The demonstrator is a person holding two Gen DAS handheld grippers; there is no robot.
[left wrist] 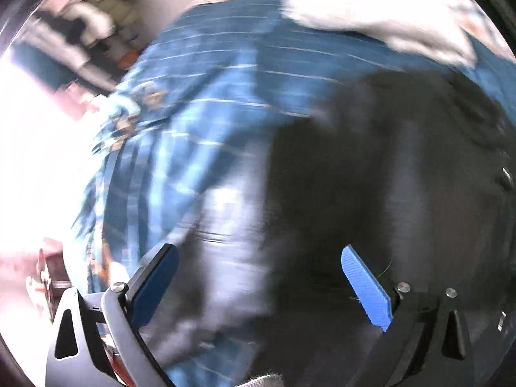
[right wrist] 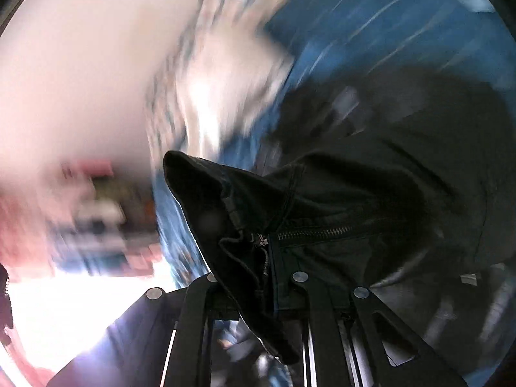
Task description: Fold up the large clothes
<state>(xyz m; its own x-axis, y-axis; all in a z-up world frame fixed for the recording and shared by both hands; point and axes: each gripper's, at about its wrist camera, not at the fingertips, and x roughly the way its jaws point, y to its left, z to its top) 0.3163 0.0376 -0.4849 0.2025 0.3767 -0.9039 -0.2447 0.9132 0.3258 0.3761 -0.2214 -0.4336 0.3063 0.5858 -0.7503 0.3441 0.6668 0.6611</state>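
A black garment with a metal zipper (right wrist: 322, 233) hangs bunched in my right gripper (right wrist: 258, 285), which is shut on its edge near the zipper end; the fingertips are hidden under the cloth. The rest of the black garment (left wrist: 403, 167) spreads over a blue checked cloth (left wrist: 200, 103). My left gripper (left wrist: 258, 285) is open, its blue pads (left wrist: 366, 287) wide apart and empty, just above the garment's left edge. Both views are blurred by motion.
The blue checked cloth (right wrist: 371, 22) covers the surface under the garment. A white cloth (left wrist: 380, 16) lies at its far side and also shows in the right wrist view (right wrist: 222, 90). Blurred shelves and clutter (left wrist: 96, 32) stand at the left, beside bright glare.
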